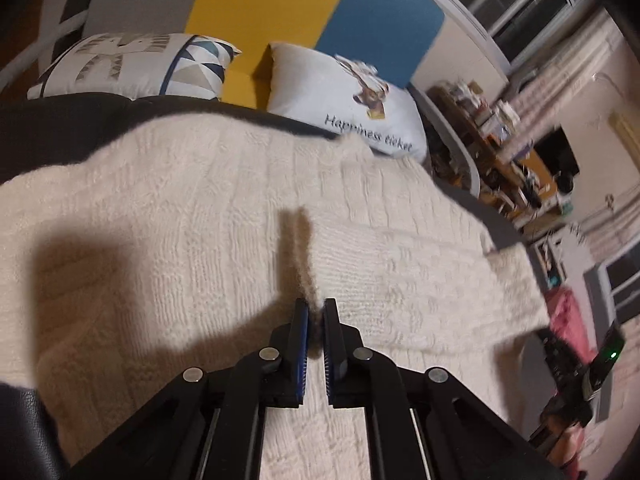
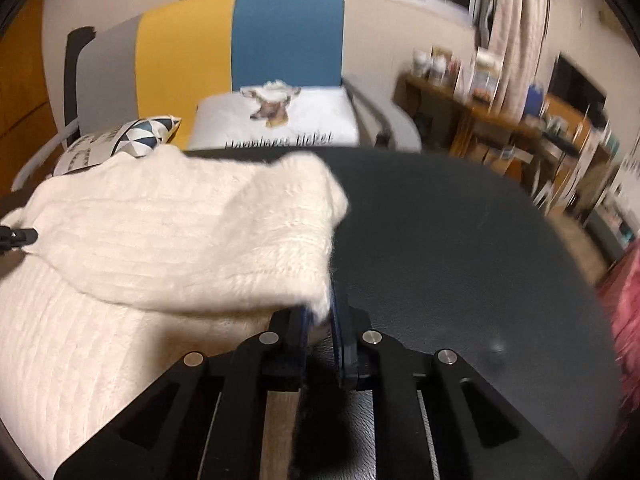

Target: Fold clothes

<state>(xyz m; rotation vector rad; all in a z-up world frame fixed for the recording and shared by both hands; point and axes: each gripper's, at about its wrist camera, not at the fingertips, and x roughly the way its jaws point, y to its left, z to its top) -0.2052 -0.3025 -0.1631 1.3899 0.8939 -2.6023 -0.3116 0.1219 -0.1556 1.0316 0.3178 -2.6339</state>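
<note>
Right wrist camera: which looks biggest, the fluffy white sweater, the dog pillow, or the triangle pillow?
As they look in this view:
1. white sweater, though it is nearest the camera
2. dog pillow
3. triangle pillow, partly hidden behind the sweater, so its true size is unsure

Sweater (image 1: 240, 208): I see it run past the left and bottom edges in the left wrist view, so its whole outline escapes me.
Sweater's lifted flap (image 2: 192, 236): blurred; it hides the tips of the right gripper's fingers (image 2: 338, 320).
Dark surface (image 2: 460, 248): mostly covered by the knit in the left view.
Printed pillow (image 2: 280, 120): its lettering is half hidden behind the surface's rim.
Shelf clutter (image 2: 500, 92): too smeared for me to name.
Left gripper (image 2: 18, 236): only a tip at the frame edge.
</note>
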